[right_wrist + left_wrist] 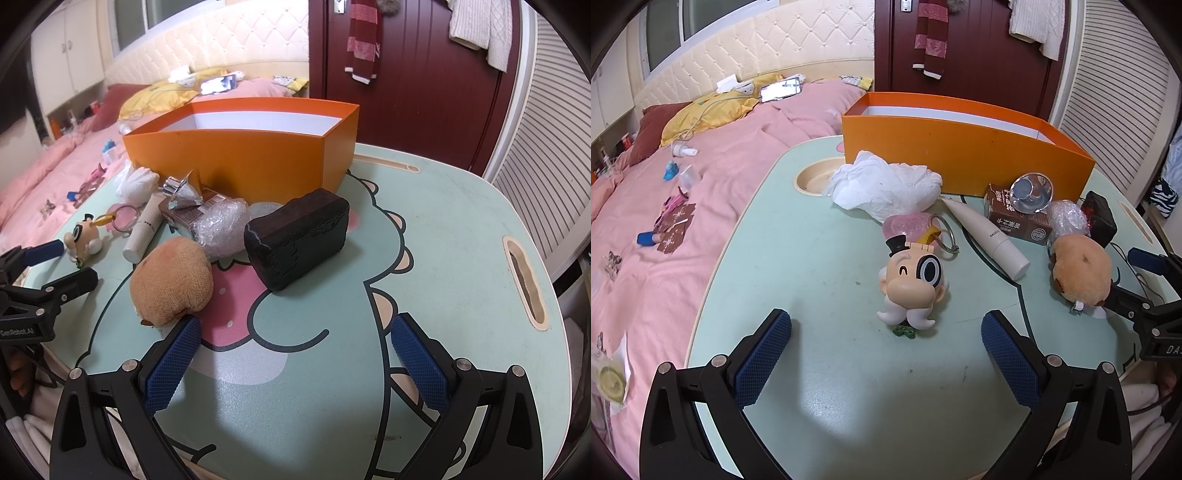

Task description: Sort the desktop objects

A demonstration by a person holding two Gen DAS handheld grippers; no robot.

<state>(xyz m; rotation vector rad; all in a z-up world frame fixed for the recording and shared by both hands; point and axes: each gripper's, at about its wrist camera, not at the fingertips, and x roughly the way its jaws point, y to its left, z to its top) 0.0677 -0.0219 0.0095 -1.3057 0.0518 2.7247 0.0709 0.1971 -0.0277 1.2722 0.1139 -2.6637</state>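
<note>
Both claws hang spread wide over the pale green table (461, 221), holding nothing. The left gripper (886, 347) faces the cartoon figurine keychain (912, 280), lying at twelve o'clock just ahead of its fingertips. The right gripper (295, 350) has the tan plush toy (171, 282) at ten o'clock, almost touching its left pad, and the black block (297, 243) at twelve. Behind them stands the orange box (240, 158). Crumpled tissue (882, 184), a white tube (990, 240) and a brown carton (1015, 218) lie before it.

Toy figure (911, 280), plush (1080, 271), perhaps dark block (297, 243)
</note>
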